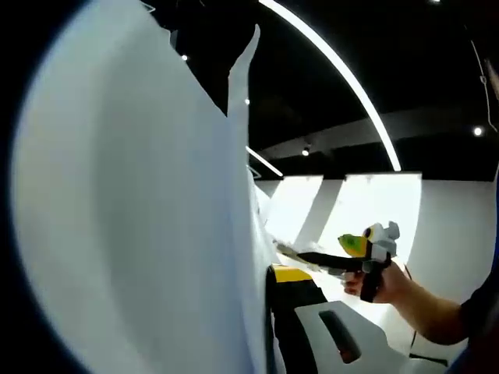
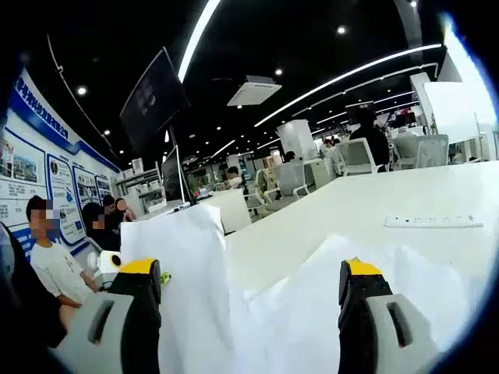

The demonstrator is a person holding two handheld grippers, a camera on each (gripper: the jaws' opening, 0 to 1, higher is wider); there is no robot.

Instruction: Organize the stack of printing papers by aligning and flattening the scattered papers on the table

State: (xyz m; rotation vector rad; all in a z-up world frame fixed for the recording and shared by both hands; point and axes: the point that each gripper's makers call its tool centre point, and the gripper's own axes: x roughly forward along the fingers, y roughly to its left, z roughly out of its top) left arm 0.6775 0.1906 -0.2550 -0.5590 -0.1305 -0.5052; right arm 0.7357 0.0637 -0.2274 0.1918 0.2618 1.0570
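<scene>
Lifting the papers (image 2: 257, 312) off the table (image 2: 374, 206) upright. My right gripper (image 2: 249, 300) gapes wide around them; left gripper's (image 1: 269, 323) grip I cannot tell. Next, I'd tap edges level.

Surface: a long white smooth-topped table (image 2: 351, 206), seen in the right gripper view, running away toward office chairs at its far edge.
Near edge: a heap of white printing paper sheets (image 2: 312, 312) lies rumpled on the worktop, spreading along the near edge; one sheet on the left stands up in a tall curl rather than lying flat.
Middle of the worktop: bare white surface between the paper and the far edge.
Right side: a flat white rectangular strip (image 2: 433, 222), possibly a power strip, lies toward the right edge, well apart from the paper.
Left gripper view: the worktop cannot be made out.
</scene>
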